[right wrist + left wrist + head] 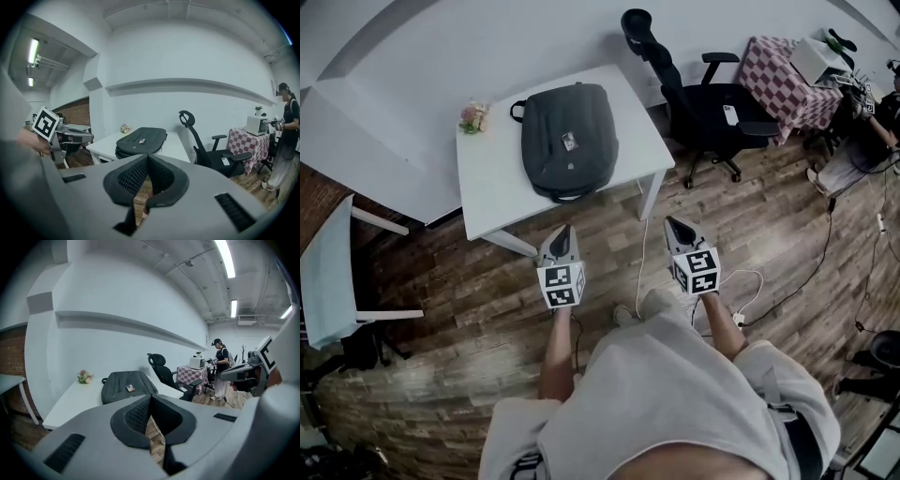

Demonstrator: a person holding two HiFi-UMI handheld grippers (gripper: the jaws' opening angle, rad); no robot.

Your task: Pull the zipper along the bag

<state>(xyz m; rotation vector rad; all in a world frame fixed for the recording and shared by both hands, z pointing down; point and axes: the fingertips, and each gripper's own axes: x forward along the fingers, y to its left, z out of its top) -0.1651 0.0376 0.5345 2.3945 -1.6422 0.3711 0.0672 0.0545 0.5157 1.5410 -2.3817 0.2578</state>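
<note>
This looks like an office or a work room. A white table (487,178) stands by a plain white wall (412,56). Next to it is a black office chair (712,108) on wheels. A small table with a checked cloth (778,80) holds a white box (255,125), and a person (220,366) stands at it. Cables (756,274) lie on the wood floor (469,291). Long lights (226,256) shine on the ceiling. One bit of wall is brick (77,111).

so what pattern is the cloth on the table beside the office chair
Red and white checks on the tablecloth, clearest in the head view.
</note>
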